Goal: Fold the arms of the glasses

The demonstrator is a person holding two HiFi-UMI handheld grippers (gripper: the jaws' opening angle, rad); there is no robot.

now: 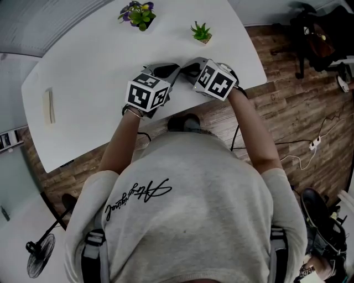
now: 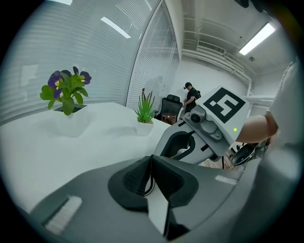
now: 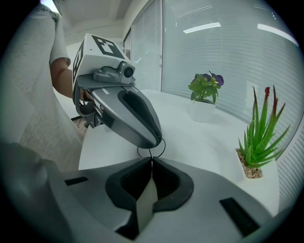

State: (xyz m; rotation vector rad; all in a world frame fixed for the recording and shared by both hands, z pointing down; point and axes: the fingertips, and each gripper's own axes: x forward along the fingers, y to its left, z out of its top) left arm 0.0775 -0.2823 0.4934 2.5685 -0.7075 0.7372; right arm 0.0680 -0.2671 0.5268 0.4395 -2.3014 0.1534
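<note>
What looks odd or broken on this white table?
Nothing stands out. The flowering plant and spiky plant stand upright; the left gripper and right gripper, both shut, pinch thin wire glasses, with no damage visible.

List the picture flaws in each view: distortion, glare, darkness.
Head view: dim, edges darkened, white table brightest. Left gripper view: fisheye bending, black corners, ceiling lamp glaring. Right gripper view: same fisheye curving the blinds; thin glasses hard to make out.

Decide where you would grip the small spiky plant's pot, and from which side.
Grip the white pot across its side walls, coming in level from the near side; its stiff leaves spike upward, so a top approach would likely crush them.
</note>
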